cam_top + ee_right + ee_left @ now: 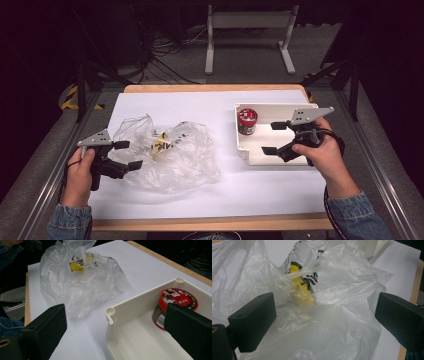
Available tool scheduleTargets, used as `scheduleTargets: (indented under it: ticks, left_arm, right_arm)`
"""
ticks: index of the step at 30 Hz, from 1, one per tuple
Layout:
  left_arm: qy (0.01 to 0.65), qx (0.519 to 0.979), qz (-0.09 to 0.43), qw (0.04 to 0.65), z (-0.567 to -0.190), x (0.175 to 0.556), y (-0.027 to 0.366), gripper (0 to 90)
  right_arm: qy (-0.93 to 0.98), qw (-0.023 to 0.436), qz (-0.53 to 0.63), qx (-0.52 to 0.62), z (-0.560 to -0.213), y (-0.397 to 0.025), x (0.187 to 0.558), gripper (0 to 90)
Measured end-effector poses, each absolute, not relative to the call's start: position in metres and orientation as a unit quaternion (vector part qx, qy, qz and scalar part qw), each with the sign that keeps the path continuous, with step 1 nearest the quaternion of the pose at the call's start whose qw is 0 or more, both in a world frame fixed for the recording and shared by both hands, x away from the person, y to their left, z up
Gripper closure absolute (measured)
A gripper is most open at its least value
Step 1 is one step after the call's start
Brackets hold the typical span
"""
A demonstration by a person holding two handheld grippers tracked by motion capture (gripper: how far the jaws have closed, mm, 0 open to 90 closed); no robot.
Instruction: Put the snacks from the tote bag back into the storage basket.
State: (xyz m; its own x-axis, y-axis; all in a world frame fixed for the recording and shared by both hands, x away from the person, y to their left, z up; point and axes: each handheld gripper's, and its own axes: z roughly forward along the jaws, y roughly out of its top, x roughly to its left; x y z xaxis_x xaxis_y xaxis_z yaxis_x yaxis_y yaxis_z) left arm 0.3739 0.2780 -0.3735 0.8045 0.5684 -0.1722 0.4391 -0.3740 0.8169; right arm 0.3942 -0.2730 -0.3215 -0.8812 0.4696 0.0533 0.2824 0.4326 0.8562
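Nearest to the camera in the high view, the left gripper (124, 155) has its fingers (252, 321) spread wide at the left edge of a crumpled clear plastic bag (167, 152). In the left gripper view, bag film lies between the two fingers, and a yellow packet (302, 287) sits inside the bag, farther on. Whether the fingers touch the film, I cannot tell. Across the white tabletop (225, 185), the right gripper (274, 138) is also spread, over a white tray (245, 150). A red-lidded can (247, 121) stands in the tray's far left corner.
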Motion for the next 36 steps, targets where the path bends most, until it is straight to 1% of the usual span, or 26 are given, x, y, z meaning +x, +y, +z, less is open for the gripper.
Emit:
scheduleTargets:
  ticks: [2,5,7,11,17,19,20,23,27,29,36]
  left_arm:
    - [0.303,0.826,0.066,0.471,-0.374,0.373,0.277,4.2]
    - [0.3,0.825,0.068,0.474,-0.373,0.372,0.278,4.0]
    - [0.297,0.826,0.071,0.474,-0.373,0.371,0.278,4.0]
    - [0.282,0.83,0.059,0.478,-0.374,0.37,0.278,3.2]
    - [0.275,0.832,0.058,0.479,-0.375,0.371,0.277,3.2]
    - [0.302,0.822,0.046,0.481,-0.375,0.371,0.277,3.5]
    - [0.3,0.822,0.05,0.481,-0.376,0.371,0.277,4.3]
    - [0.281,0.829,0.042,0.481,-0.378,0.371,0.276,3.1]
    - [0.272,0.83,0.042,0.484,-0.379,0.369,0.275,3.2]
    - [0.262,0.833,0.033,0.485,-0.38,0.368,0.276,3.2]
    - [0.259,0.832,0.031,0.49,-0.382,0.364,0.278,3.6]
  right_arm:
    - [0.841,0.096,0.487,0.218,-0.326,-0.272,0.388,2.0]
    - [0.842,0.086,0.488,0.213,-0.335,-0.27,0.385,2.0]
    - [0.842,0.088,0.487,0.216,-0.343,-0.268,0.383,2.4]
    - [0.835,0.083,0.501,0.211,-0.357,-0.263,0.382,2.3]
    - [0.843,0.09,0.489,0.204,-0.373,-0.255,0.382,2.2]
    - [0.841,0.088,0.494,0.202,-0.377,-0.253,0.382,2.1]
    - [0.842,0.085,0.493,0.202,-0.378,-0.252,0.382,2.0]
    - [0.844,0.084,0.489,0.203,-0.385,-0.252,0.382,2.3]
    - [0.855,0.063,0.476,0.197,-0.398,-0.254,0.384,2.0]
    - [0.856,0.068,0.467,0.213,-0.405,-0.257,0.386,2.9]
    - [0.852,0.073,0.465,0.229,-0.41,-0.263,0.389,2.7]
